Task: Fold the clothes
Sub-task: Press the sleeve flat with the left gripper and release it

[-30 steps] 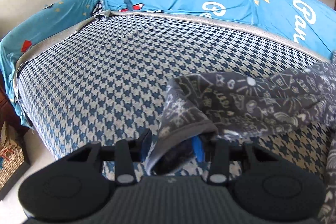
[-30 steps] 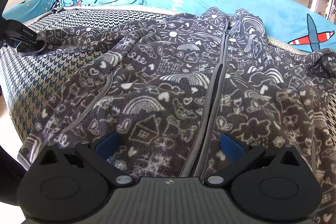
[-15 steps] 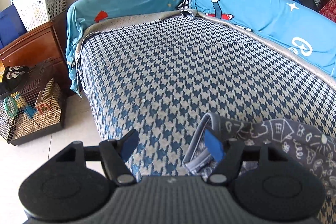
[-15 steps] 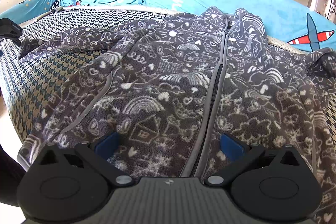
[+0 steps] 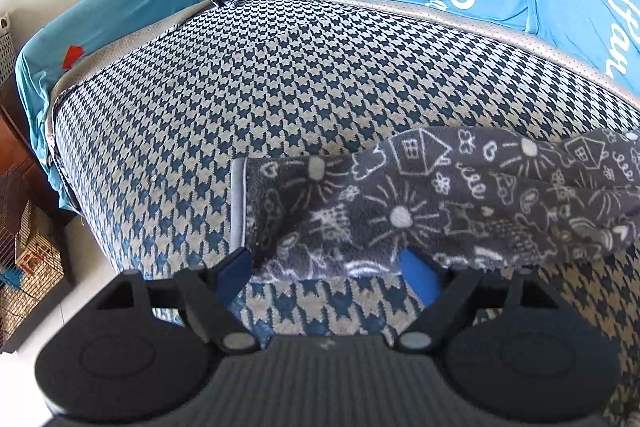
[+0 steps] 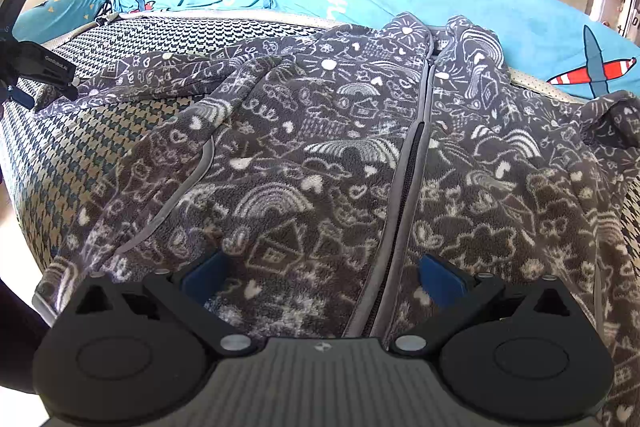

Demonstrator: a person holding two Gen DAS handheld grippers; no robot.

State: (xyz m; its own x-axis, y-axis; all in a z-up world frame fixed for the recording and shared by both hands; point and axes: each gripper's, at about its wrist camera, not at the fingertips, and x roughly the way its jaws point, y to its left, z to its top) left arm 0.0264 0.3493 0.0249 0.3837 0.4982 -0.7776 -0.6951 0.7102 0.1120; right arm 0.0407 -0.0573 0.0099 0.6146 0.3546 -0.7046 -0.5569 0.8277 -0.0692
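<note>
A: Status of the grey doodle-print fleece jacket [image 6: 320, 155]?

B: Spread flat, zipped, on the houndstooth sofa seat [image 5: 280, 87]; its sleeve [image 5: 400, 211] lies extended (no fold made).

A: Fingers?

B: Left gripper [image 5: 326, 269] has just opened wide, sleeve cuff released between. Right gripper [image 6: 322, 273] wide, empty, over hem.

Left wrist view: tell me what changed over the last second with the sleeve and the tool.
The left tool let go of the sleeve cuff: its jaws have just been opening, and the cuff now lies flat on the houndstooth cushion, its near edge between the pads but unpinched. The right tool stayed open over the spread jacket, which did not shift.
</note>
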